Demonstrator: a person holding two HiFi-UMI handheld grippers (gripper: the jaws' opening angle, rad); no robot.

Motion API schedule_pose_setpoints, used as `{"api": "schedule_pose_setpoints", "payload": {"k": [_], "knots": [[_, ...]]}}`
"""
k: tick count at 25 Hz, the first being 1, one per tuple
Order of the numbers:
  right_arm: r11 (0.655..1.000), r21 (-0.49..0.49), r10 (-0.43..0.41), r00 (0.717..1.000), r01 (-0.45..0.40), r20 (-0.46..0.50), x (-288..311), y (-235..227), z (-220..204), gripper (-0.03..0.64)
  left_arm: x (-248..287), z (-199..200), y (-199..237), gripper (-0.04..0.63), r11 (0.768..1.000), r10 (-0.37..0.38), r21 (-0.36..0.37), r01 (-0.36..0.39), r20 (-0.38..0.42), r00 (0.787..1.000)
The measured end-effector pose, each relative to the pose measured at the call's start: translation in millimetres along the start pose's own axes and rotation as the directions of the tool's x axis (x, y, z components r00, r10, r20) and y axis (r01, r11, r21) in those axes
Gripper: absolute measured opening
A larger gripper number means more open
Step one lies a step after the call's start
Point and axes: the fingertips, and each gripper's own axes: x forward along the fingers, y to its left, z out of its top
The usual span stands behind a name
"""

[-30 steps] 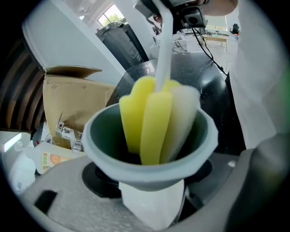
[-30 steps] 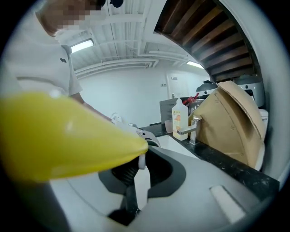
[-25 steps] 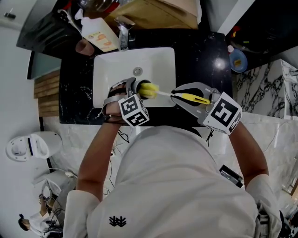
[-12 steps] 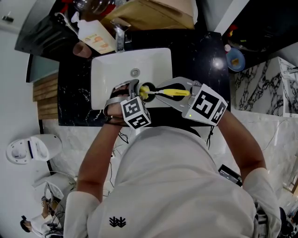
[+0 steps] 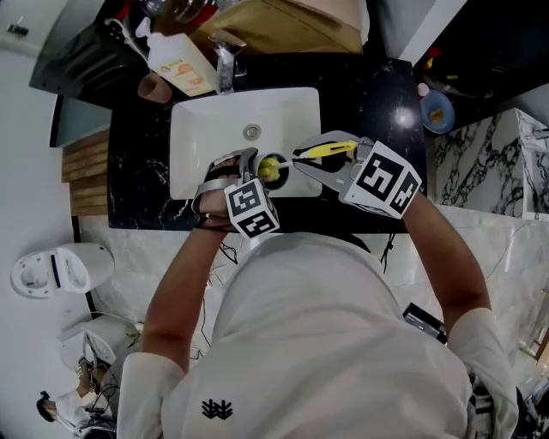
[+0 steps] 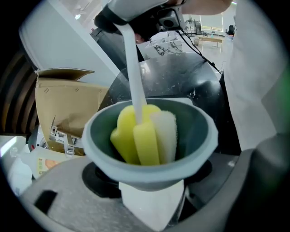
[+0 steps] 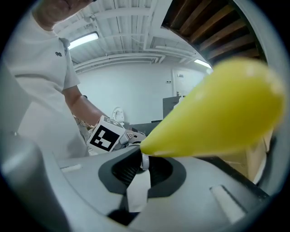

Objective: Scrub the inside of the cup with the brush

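Observation:
Over the white sink (image 5: 206, 120), my left gripper (image 5: 247, 176) is shut on a grey-blue cup (image 5: 264, 168) tipped on its side. In the left gripper view the cup (image 6: 190, 136) opens toward the camera between the jaws of the left gripper (image 6: 152, 176). The brush's yellow and white sponge head (image 6: 142, 133) sits inside it on a white stem (image 6: 133, 77). My right gripper (image 5: 322, 161) is just right of the cup, shut on the brush's yellow handle (image 5: 326, 150). That handle (image 7: 217, 113) fills the right gripper view above the right gripper (image 7: 145, 167).
A faucet (image 5: 225, 56), a soap bottle (image 5: 176, 56) and a brown cup (image 5: 154, 86) stand behind the sink on the black counter (image 5: 369, 94). A blue dish (image 5: 437, 111) lies at the far right. A cardboard box (image 5: 283, 21) is at the back.
My right gripper has moved left toward the cup, and the sponge head has gone from the cup's mouth into the cup. The left gripper and cup have stayed put.

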Motion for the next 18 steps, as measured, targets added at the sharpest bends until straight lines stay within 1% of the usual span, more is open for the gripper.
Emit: {"api": "schedule_pose_setpoints", "payload": {"k": [5, 8, 15, 18], "knots": [[1.0, 0.014, -0.017, 1.0, 0.017, 0.02, -22.3, -4.5, 2.2, 0.051, 3.5, -8.8, 1.4, 0.365, 1.0, -0.002, -0.005, 0.002, -0.018, 1.0], [1.0, 0.016, -0.025, 0.999, 0.024, 0.033, -35.9, -3.5, 6.5, 0.051, 6.1, -15.2, 2.4, 0.365, 1.0, -0.007, -0.02, 0.006, -0.028, 1.0], [0.999, 0.013, -0.032, 0.995, 0.031, 0.091, -49.1, 8.3, 24.4, 0.049, 3.3, -9.2, 12.8, 0.367, 0.996, 0.012, -0.083, -0.012, -0.004, 1.0], [0.999, 0.028, -0.044, 0.995, 0.041, 0.092, -39.2, 11.2, 26.5, 0.049, 0.8, 0.4, 14.5, 0.367, 0.997, 0.022, -0.079, -0.021, 0.011, 1.0]]}}
